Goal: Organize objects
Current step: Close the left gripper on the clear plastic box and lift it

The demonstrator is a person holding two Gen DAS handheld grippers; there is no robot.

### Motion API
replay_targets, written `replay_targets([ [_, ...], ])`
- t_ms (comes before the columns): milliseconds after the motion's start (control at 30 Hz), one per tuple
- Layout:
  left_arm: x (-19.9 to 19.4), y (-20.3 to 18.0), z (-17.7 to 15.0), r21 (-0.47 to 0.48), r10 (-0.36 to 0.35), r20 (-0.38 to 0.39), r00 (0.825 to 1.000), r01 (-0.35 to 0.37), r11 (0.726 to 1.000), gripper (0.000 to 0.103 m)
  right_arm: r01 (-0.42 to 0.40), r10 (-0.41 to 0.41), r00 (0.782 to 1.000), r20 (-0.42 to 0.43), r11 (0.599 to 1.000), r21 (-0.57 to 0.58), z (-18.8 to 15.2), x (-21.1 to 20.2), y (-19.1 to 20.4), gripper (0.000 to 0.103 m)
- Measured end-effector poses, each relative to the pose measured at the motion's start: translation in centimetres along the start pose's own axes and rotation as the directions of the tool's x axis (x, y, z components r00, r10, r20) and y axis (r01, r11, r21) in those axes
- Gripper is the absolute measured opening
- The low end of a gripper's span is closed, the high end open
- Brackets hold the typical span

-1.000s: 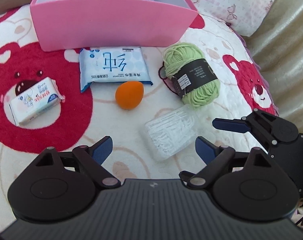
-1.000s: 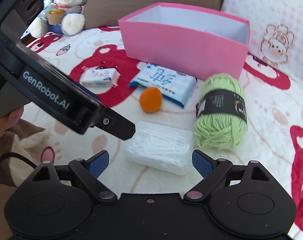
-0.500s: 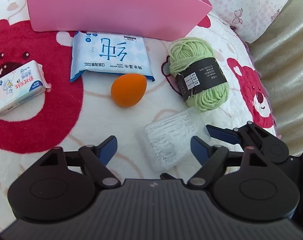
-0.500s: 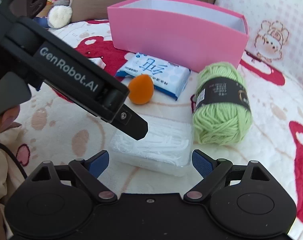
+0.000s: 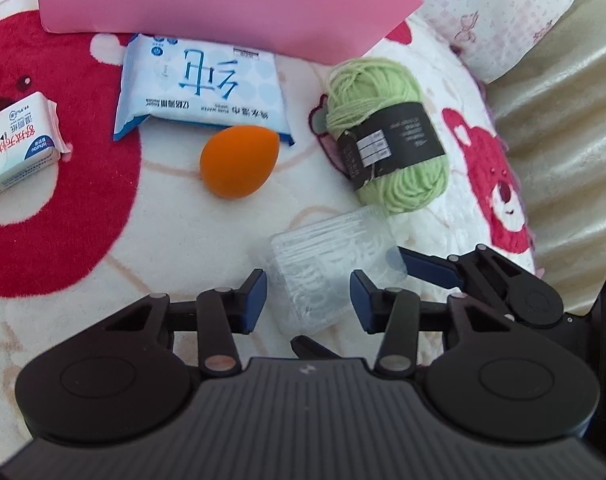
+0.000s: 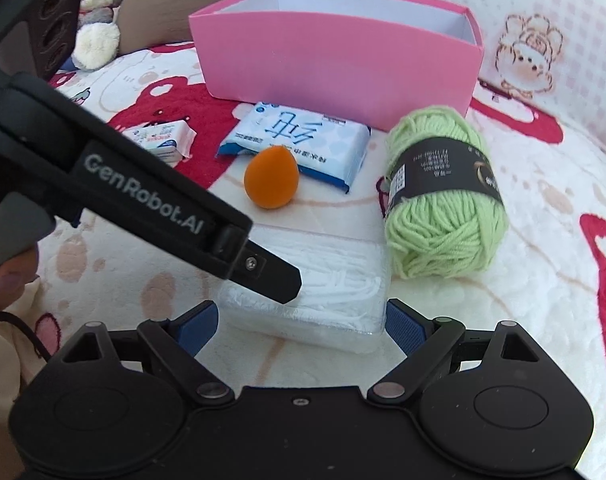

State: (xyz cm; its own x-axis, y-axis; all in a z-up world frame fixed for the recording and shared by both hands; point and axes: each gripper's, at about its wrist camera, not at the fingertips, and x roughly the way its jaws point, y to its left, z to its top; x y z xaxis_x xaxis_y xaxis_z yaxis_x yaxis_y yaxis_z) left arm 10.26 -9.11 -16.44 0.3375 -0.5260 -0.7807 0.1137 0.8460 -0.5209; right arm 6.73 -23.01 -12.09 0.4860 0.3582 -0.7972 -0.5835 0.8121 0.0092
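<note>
From the left wrist camera, the left gripper point(image 5: 307, 296) points down at a clear plastic box of white floss picks point(image 5: 329, 266) lying on a plush blanket point(image 5: 175, 240) printed with red bears. Its jaws have just been closing and now flank the box's near corner, though a sliver of blanket still shows between each blue pad and the plastic, so they stand apart and grip nothing. Beyond the box lie an orange egg-shaped makeup sponge point(image 5: 239, 162), a blue-and-white pack of wet wipes point(image 5: 201, 88), a skein of light green yarn point(image 5: 387, 142) with a black paper band, and at the left edge a small tissue pack point(image 5: 17, 148). A pink box point(image 5: 223, 0) stands at the back. The right gripper's blue finger point(image 5: 431, 268) reaches in beside the floss box's right end. From the right wrist camera, the right gripper point(image 6: 301, 326) has its jaws spread wide, one pad off each near corner of the floss-pick box point(image 6: 315, 300), not touching it. The left gripper's black body point(image 6: 143, 200) crosses over the box's left part. The pink box point(image 6: 335, 68) stands open behind the wipes, sponge and yarn, and a stuffed rabbit point(image 6: 99, 12) sits at top left.
</note>
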Motion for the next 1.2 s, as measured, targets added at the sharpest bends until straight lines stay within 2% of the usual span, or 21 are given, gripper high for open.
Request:
replay_targets([
  [67, 0.2, 0.4, 0.4, -0.043, -0.01, -0.017, 1.0, 0.009, 0.999, 0.044, -0.007, 0.007, 1.0, -0.01, 1.0, 0.022, -0.1, 0.3, -0.1, 0.093],
  [300, 0.1, 0.5, 0.2, -0.044, -0.024, -0.011, 1.0, 0.023, 0.999, 0.041, 0.003, -0.003, 1.0, 0.005, 0.999, 0.05, -0.2, 0.2, 0.0, 0.093],
  [467, -0.9, -0.1, -0.1, -0.024, -0.007, 0.003, 1.0, 0.007, 1.0, 0.041, 0.003, -0.003, 1.0, 0.0, 0.999, 0.054, 0.1, -0.4, 0.4, 0.093],
  [733, -3.0, -0.6, -0.5, -0.004, -0.001, 0.012, 1.0, 0.001, 1.0, 0.041, 0.014, -0.014, 1.0, 0.015, 1.0, 0.007, 0.7, -1.9, 1.8, 0.093],
  [900, -4.1, -1.0, -0.5, 0.027, 0.015, 0.001, 1.0, -0.015, 1.0, 0.041, 0.03, -0.03, 1.0, -0.007, 0.999, -0.031, 1.4, -2.5, 2.8, 0.093],
  [1200, -7.1, -2.0, -0.4, 0.054, 0.024, 0.034, 0.999, -0.026, 0.998, 0.041, 0.009, -0.009, 1.0, 0.002, 1.0, -0.006, 2.8, -4.4, 3.1, 0.093],
])
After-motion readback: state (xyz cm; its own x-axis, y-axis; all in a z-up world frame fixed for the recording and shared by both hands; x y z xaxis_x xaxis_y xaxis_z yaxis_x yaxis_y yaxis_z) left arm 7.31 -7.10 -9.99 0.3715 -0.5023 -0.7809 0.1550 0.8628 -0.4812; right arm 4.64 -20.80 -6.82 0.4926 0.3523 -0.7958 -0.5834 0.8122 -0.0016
